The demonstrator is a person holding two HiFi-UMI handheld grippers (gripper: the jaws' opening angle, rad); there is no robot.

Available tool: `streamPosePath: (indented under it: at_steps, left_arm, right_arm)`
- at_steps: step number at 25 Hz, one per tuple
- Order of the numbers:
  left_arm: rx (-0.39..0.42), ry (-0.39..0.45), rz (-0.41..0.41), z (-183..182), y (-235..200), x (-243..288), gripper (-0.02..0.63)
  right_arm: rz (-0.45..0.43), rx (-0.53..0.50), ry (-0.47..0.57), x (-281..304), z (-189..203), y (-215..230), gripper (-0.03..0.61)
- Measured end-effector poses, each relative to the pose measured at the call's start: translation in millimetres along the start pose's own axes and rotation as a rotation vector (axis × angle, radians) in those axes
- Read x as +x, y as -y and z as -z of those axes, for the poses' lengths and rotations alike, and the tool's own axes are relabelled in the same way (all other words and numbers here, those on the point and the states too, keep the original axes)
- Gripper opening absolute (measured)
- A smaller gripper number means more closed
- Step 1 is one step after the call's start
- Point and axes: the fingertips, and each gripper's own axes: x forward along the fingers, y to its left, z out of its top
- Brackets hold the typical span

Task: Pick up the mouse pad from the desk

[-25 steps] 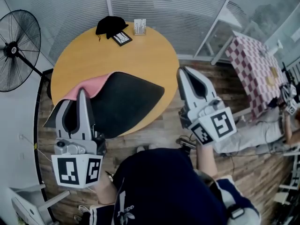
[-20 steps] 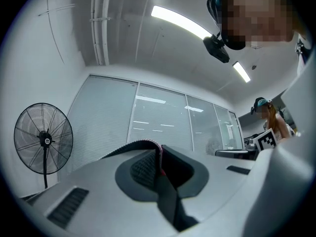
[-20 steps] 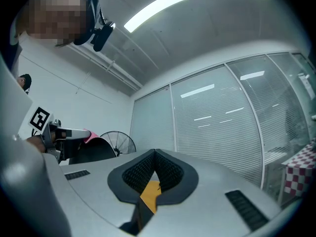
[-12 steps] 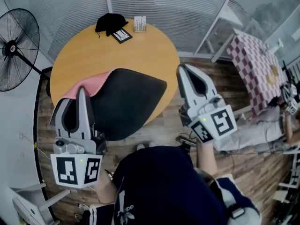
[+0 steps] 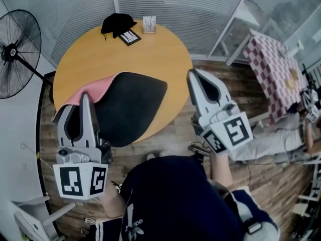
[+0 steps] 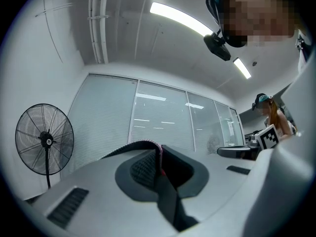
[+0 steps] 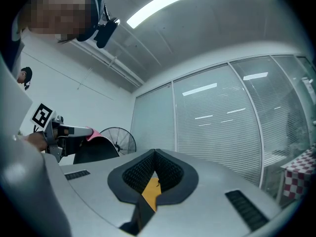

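The left gripper (image 5: 86, 102) is clamped on the near left edge of the mouse pad (image 5: 128, 104) (black on top, pink beneath), with the fabric pinched thin between its pads. From that grip the pad spreads ahead and to the right over the round wooden desk (image 5: 155, 59). Whether its far edge touches the desktop is hard to tell. The right gripper (image 5: 192, 77), off to the right and apart from the pad, has its jaws together with nothing in them. Farther ahead, at the desk's far rim, lies a black cloth (image 5: 116, 25). A standing fan (image 5: 15, 54) is out to the left of the left gripper.
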Motion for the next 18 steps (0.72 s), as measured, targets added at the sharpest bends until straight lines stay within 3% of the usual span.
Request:
streamPosePath:
  at_steps: [18]
  left_arm:
    - [-0.011,-0.005,0.003,5.4,-5.9,4.6,0.023]
  right_arm:
    - [0.022,-0.001,-0.011,1.1,6.4,5.6,0.002]
